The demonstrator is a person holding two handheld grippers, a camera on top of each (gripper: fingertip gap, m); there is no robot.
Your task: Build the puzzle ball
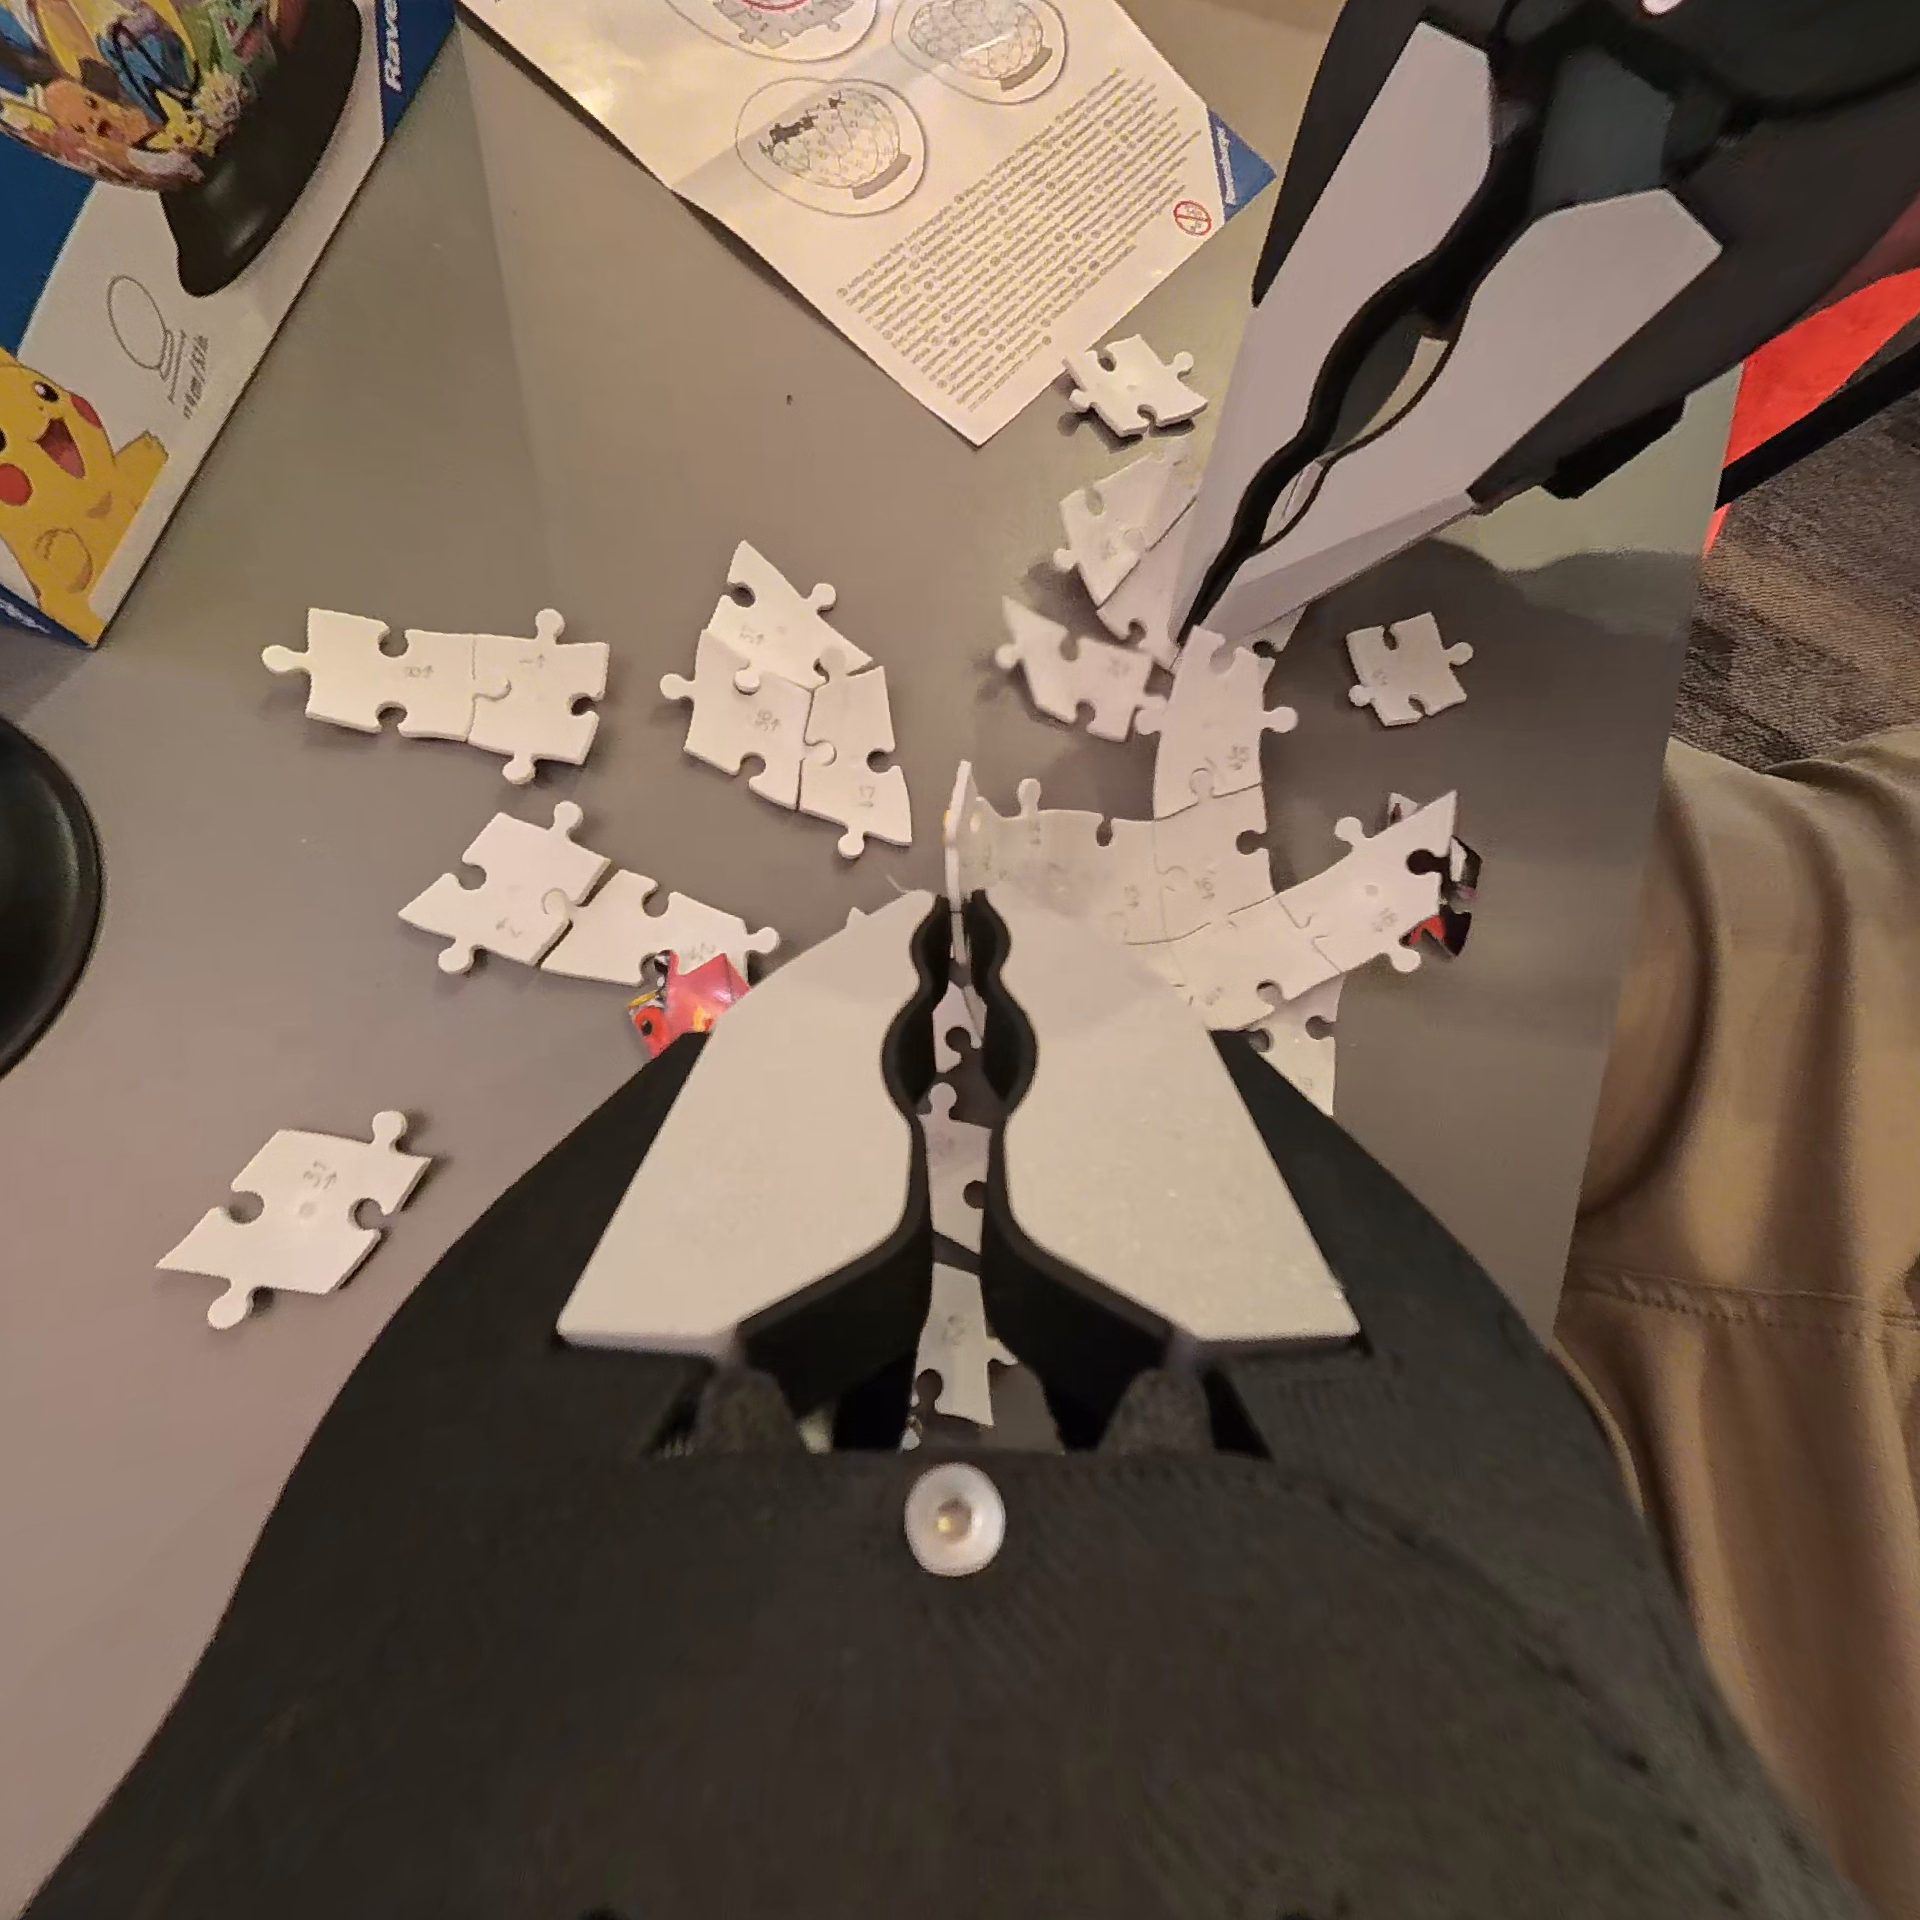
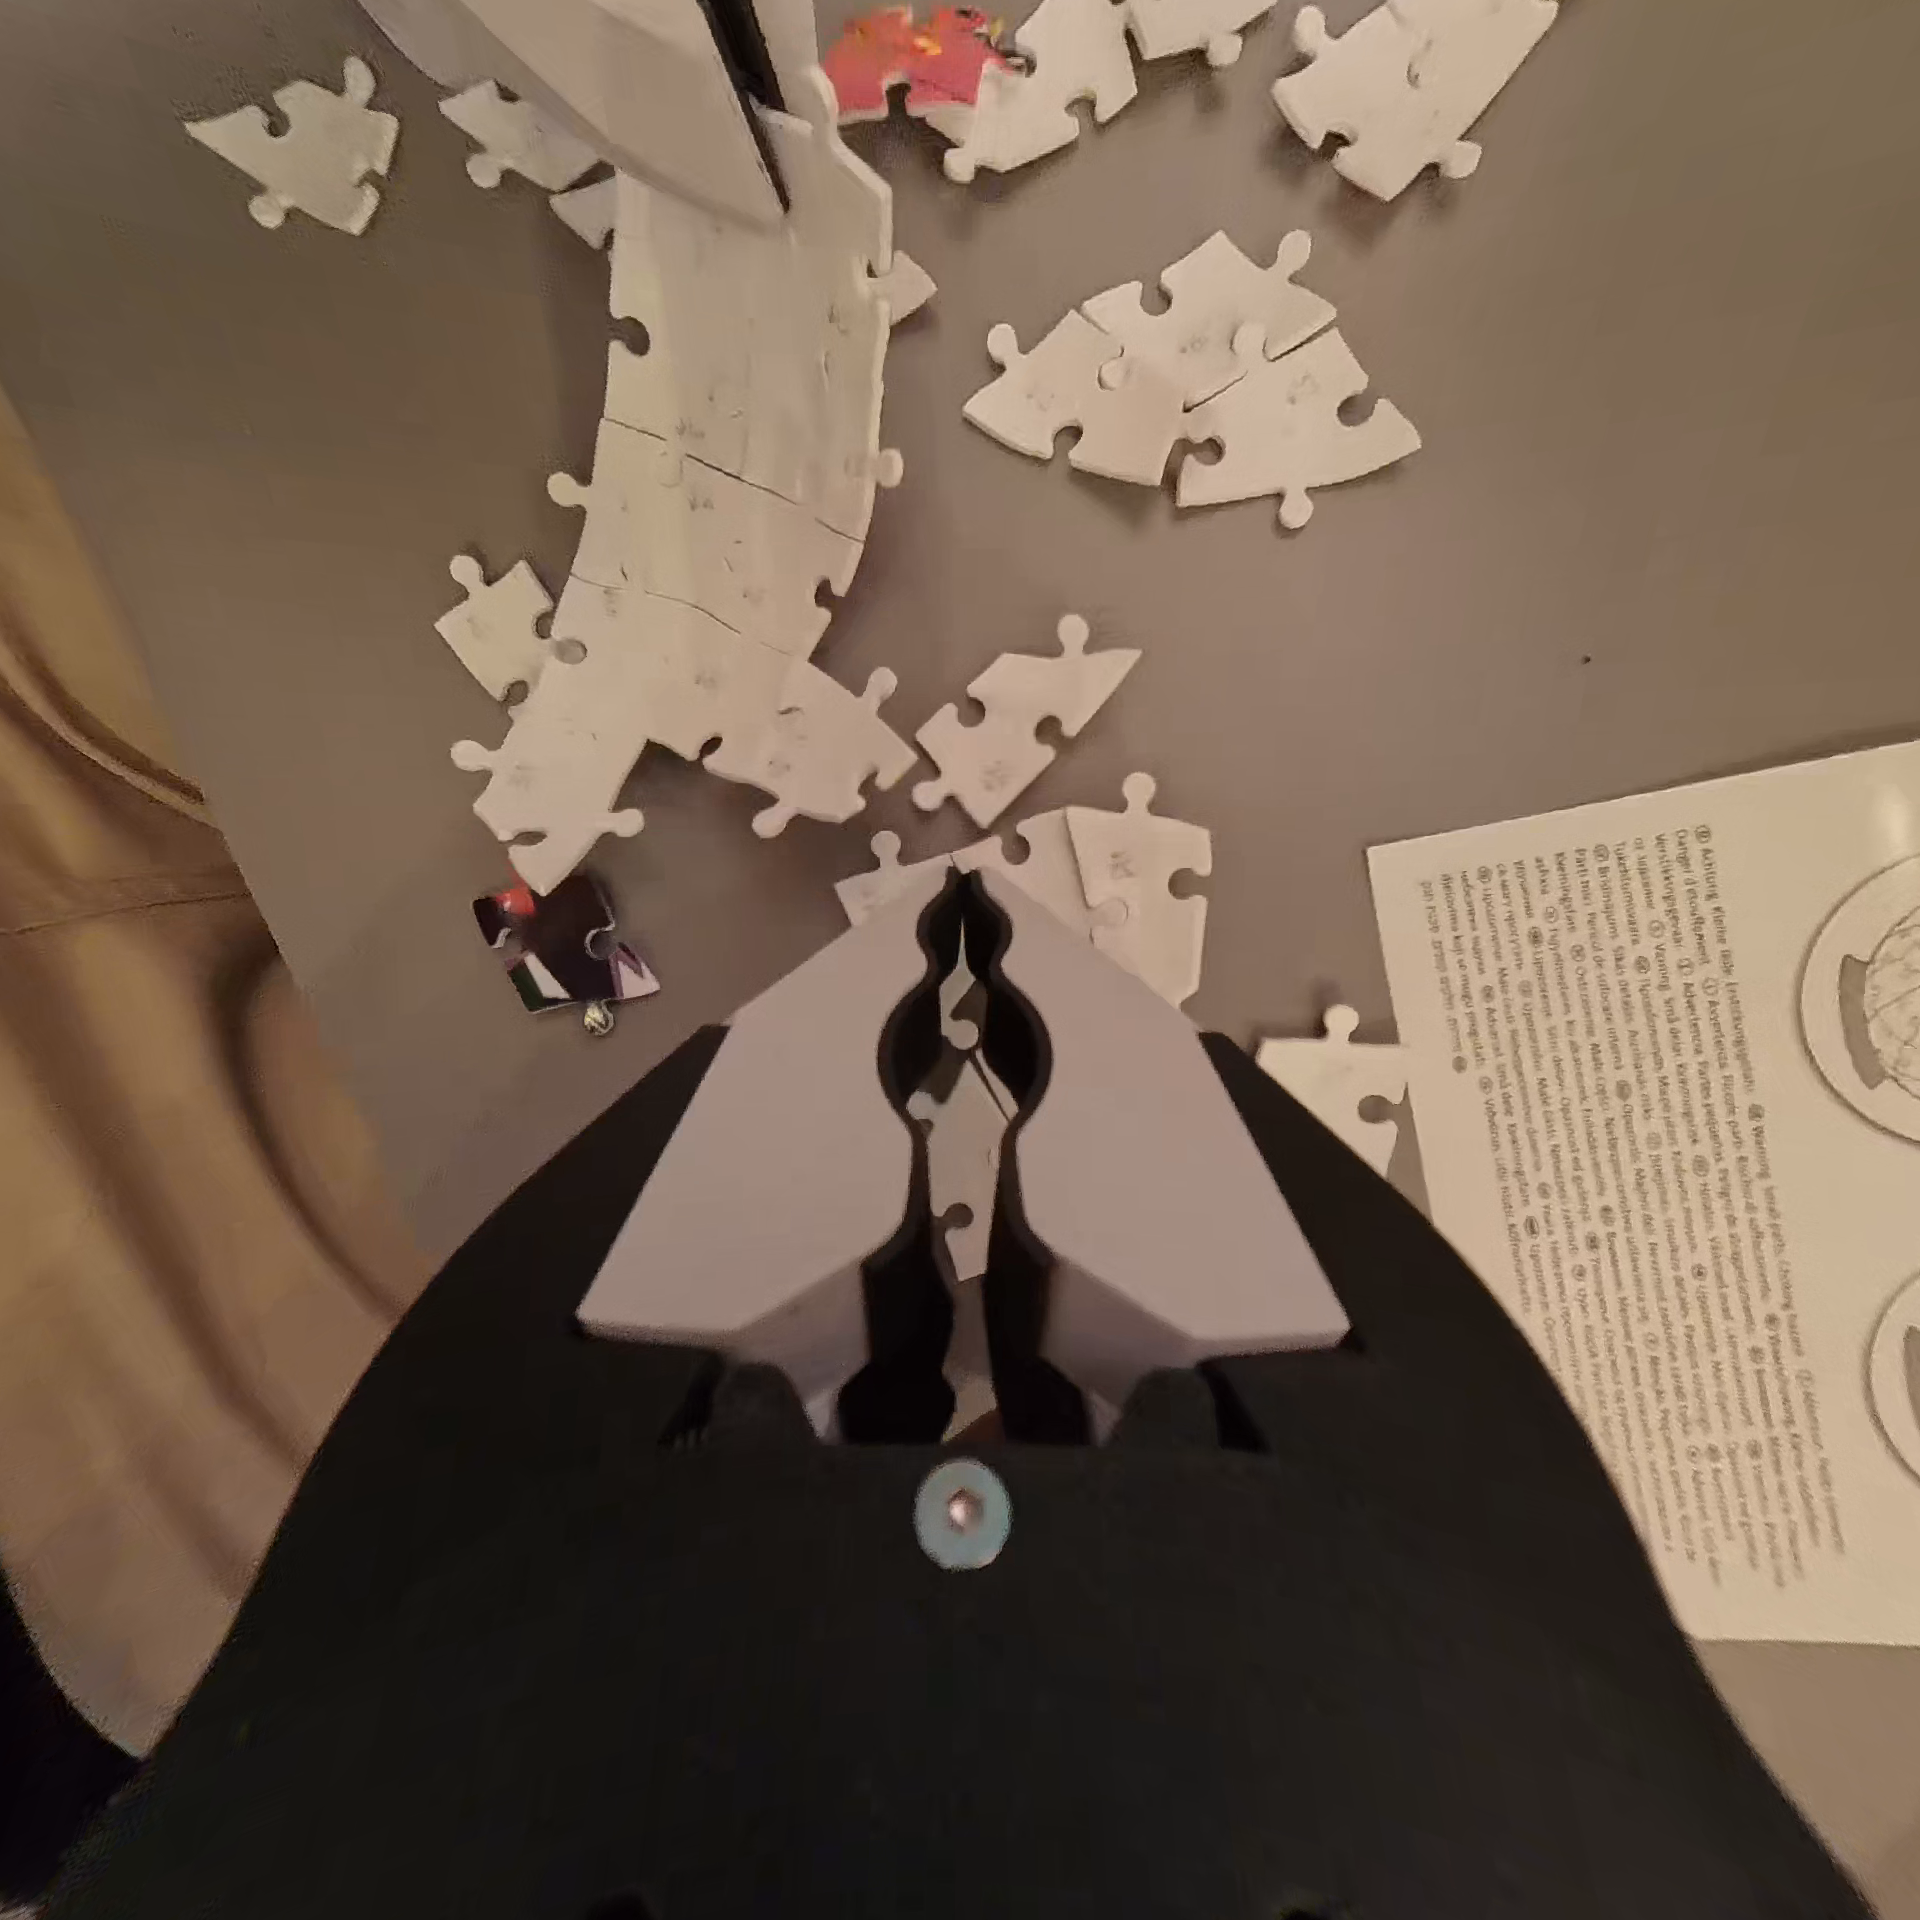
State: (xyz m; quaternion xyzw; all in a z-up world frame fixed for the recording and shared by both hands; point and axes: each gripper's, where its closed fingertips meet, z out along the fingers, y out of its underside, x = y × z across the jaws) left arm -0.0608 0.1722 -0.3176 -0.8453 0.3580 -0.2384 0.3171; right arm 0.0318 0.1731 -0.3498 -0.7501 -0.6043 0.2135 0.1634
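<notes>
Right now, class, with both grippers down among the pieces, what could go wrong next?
1. The left gripper pinches only one end of the curved assembled strip; lifting could split its visible seams.
2. The right gripper, shut at loose pieces, might scatter them.
3. The strip's far end overlaps a picture-side-up piece near the table edge; dragging may push it off.
</notes>
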